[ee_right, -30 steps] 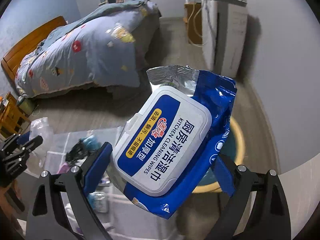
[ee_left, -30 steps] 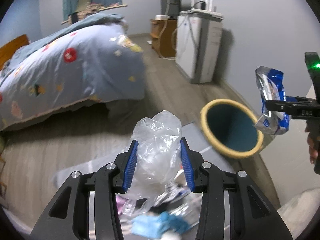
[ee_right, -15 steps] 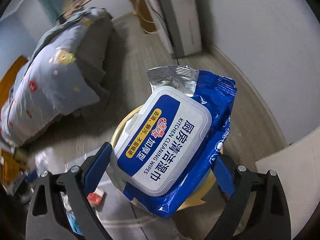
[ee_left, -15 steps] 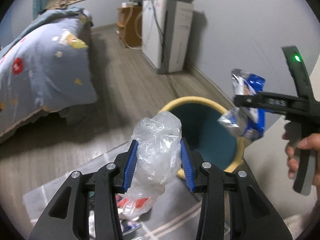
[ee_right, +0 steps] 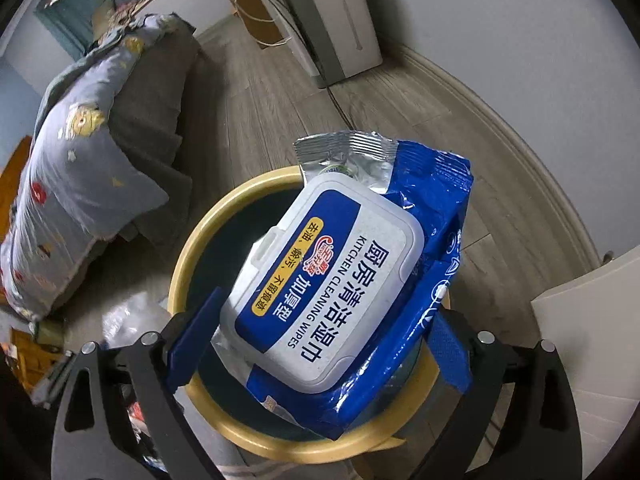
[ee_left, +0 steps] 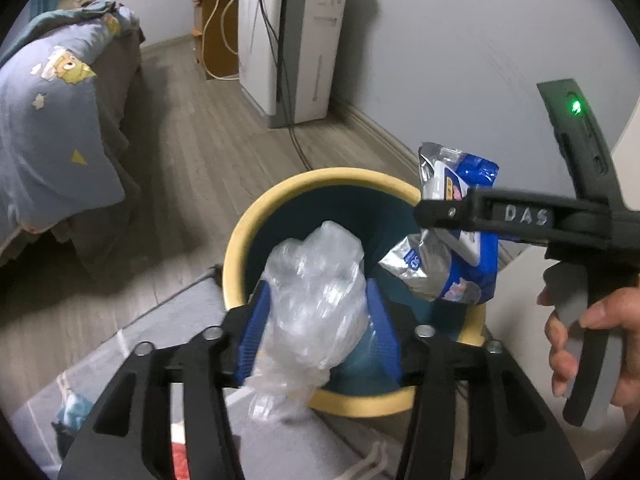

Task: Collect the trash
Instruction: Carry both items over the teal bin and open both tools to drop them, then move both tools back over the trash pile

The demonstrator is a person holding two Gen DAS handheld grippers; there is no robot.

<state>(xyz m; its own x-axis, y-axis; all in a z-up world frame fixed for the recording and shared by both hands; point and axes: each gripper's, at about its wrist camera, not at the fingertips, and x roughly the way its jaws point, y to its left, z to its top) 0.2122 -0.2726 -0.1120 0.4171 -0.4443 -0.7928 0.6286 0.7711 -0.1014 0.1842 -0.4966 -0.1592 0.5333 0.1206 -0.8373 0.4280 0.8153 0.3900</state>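
My left gripper (ee_left: 316,316) is shut on a crumpled clear plastic bag (ee_left: 312,312) and holds it over the near rim of a round bin (ee_left: 240,236) with a yellow rim and dark teal inside. My right gripper (ee_right: 320,340) is shut on a blue pack of kitchen cleaning wipes (ee_right: 340,276) with a white lid, held above the bin's opening (ee_right: 188,248). The wipes pack also shows in the left wrist view (ee_left: 452,240), at the bin's right side, under the right gripper's black body (ee_left: 520,216).
The bin stands on a wood floor beside a grey mat (ee_left: 120,360) with loose trash (ee_left: 72,408). A bed with a blue quilt (ee_left: 48,120) is at left. A white appliance (ee_left: 296,40) and trailing cables stand against the far wall. A white furniture edge (ee_right: 588,328) is at right.
Both grippers have moved toward the bin with their loads; the bag and the wipes pack now hang over its opening. Both grips are unchanged.
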